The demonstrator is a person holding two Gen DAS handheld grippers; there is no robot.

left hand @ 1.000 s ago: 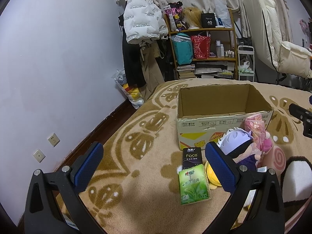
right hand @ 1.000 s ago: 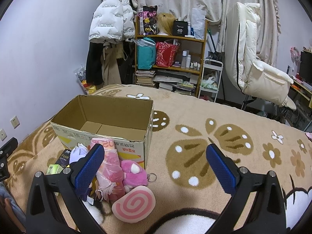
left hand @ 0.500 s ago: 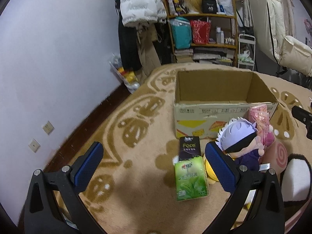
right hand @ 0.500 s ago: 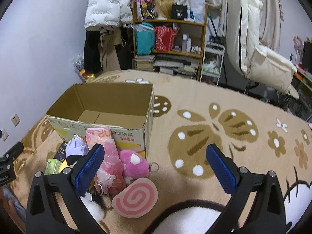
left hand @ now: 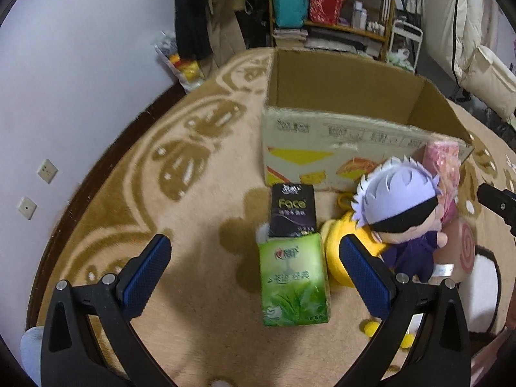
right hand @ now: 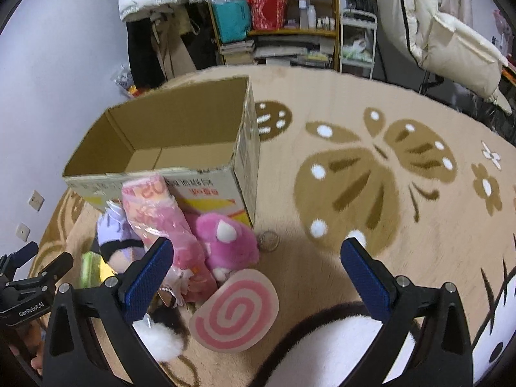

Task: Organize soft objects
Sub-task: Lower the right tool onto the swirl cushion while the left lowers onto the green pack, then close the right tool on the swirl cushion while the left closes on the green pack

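Right wrist: cardboard box (right hand: 180,135) empty, plush toys (right hand: 225,242) outside; both tongs (right hand: 254,267) (left hand: 254,267) spread, gripping nothing

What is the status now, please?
Left gripper open, right gripper open, both empty. Cardboard box empty. Green tissue pack between left fingers; nothing blocking.

Green tissue pack (left hand: 294,282) between wide-spread left gripper (left hand: 254,277) fingers

Both grippers lower and nearer the green tissue pack (left hand: 294,282)
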